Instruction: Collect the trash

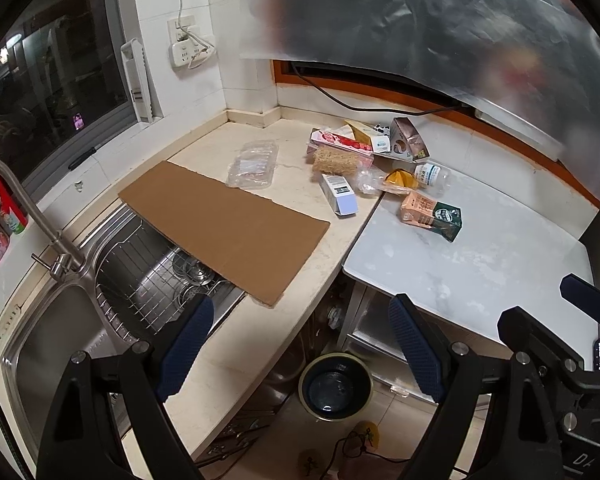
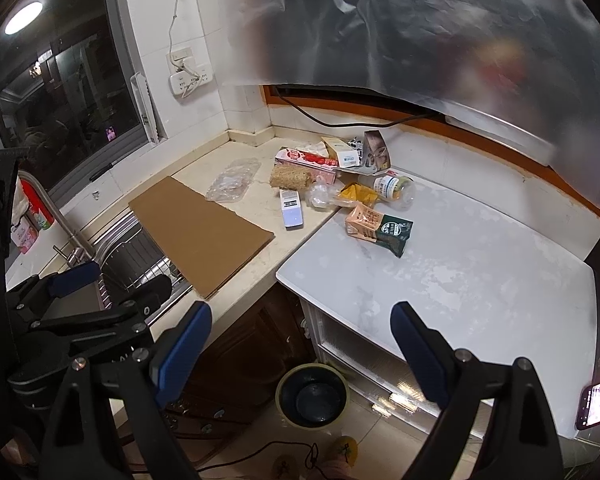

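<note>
1. Plainly, both claws stand wide apart and empty: the left claw (image 1: 300, 350) hangs over the bench (image 1: 236, 344) edge, the right claw (image 2: 302, 354) over the gap beside the white table (image 2: 480, 280).
2. Ahead of both claws, well apart from them, the trash lies heaped near the corner: a pink box (image 1: 342, 143), a brown scrubbing pad (image 1: 336, 161), a small white box (image 1: 339, 193), a clear plastic tray (image 1: 254, 164), a crumpled bottle (image 1: 432, 174), an orange wrapper (image 1: 400, 179) and a peach-and-green carton (image 1: 430, 214).
3. A flat sheet of cardboard (image 1: 224, 228) lies ahead-left of the left claw, partly over the sink (image 1: 60, 340).
4. Below and between the fingers of each claw, a dark bin (image 1: 335, 388) stands on the floor.
5. Only the left view shows the sink basin fully, with the tap (image 1: 40, 220) and a wire rack (image 1: 156, 280).
6. Only the right view shows the left claw from outside, at its left edge, and a ceiling lamp mirrored in the window (image 2: 24, 18).
7. A lit phone (image 2: 598, 402) sits at the right edge, clearer in the right view.
</note>
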Available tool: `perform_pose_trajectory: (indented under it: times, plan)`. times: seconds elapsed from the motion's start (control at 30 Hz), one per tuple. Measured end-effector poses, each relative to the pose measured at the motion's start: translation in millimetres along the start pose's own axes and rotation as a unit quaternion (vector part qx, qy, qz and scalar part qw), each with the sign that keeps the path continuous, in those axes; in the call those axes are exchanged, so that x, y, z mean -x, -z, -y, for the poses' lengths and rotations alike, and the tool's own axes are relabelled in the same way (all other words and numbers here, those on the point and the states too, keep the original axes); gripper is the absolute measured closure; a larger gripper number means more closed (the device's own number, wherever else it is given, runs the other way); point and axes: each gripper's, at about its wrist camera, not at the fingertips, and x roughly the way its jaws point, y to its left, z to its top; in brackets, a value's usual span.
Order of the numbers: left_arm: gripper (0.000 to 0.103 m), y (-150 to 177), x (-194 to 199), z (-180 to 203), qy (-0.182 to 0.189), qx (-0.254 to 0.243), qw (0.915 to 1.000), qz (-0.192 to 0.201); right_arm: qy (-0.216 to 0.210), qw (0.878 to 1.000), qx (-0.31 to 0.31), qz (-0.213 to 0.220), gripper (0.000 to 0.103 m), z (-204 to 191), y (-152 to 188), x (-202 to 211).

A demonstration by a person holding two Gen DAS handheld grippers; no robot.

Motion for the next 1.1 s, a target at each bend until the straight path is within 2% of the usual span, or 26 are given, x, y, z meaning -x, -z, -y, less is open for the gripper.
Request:
perform_pose_trajectory:
  times: [0.4, 0.5, 0.67, 0.8, 0.87, 1.1]
  plan:
    - [0.016, -8, -15, 10, 0.002, 0.004, 1.0000, -0.009, -0.008, 1.000, 0.005, -0.004, 0.011, 8, -2, -5]
    - [0.016, -15, -26, 11, -0.008, 0.006, 0.9997, -0.021, -0.018, 1.000, 0.002, -0.006, 0.012, 22, -11, -11]
    - [0.016, -28, -47, 9, -0.003, 0.012, 0.9990, -0.042, -0.025, 0.999, -0.012, -0.016, 0.012, 52, -30, -28]
    - [0.016, -43, -62, 19, -0.014, -0.014, 0.9991, -0.038, -0.002, 1.000, 0.022, -0.015, 0.012, 71, -49, -51]
    - [0.016, -54, -71, 26, -0.016, -0.029, 0.9990, -0.031, -0.006, 0.999, 0.043, -0.022, 0.012, 77, -58, -67]
    - [0.016, -92, -119, 48, 0.012, -0.067, 0.9971, -0.036, -0.014, 0.990, 0.129, -0.052, 0.016, 100, -90, -142]
